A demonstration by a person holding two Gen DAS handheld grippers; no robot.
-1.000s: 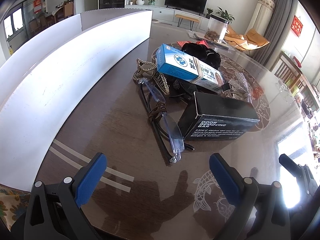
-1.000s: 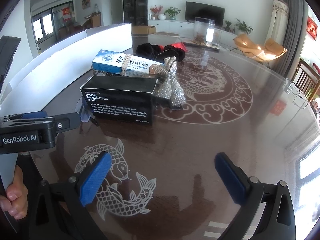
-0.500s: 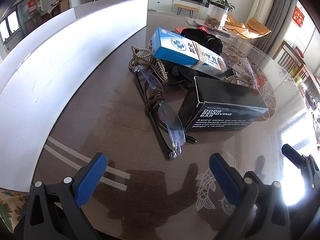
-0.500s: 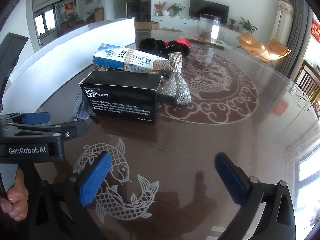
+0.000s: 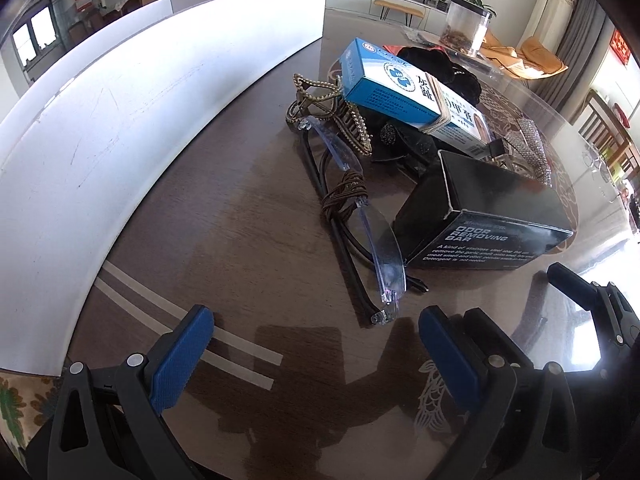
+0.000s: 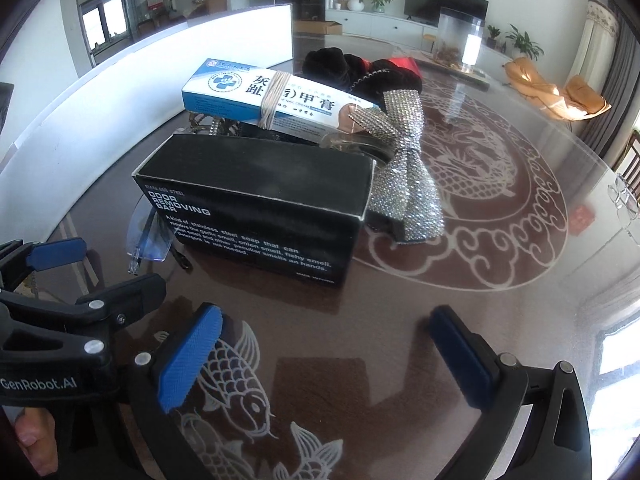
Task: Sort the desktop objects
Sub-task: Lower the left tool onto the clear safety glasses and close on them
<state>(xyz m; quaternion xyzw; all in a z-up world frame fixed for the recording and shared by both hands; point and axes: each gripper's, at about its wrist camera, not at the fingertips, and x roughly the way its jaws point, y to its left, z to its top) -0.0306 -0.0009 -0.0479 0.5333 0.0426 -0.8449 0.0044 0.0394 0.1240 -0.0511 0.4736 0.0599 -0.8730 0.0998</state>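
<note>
Both tools, left tool (image 5: 316, 356) and right tool (image 6: 326, 354), spread empty before black box (image 6: 256, 200) fronting clutter.

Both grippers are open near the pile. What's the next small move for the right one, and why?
Probably ease the right gripper forward toward the black box. It is the nearest item, lies straight ahead between the open jaws, and nothing rests on its top. The left gripper faces the clear glasses, so the two shouldn't collide.
</note>
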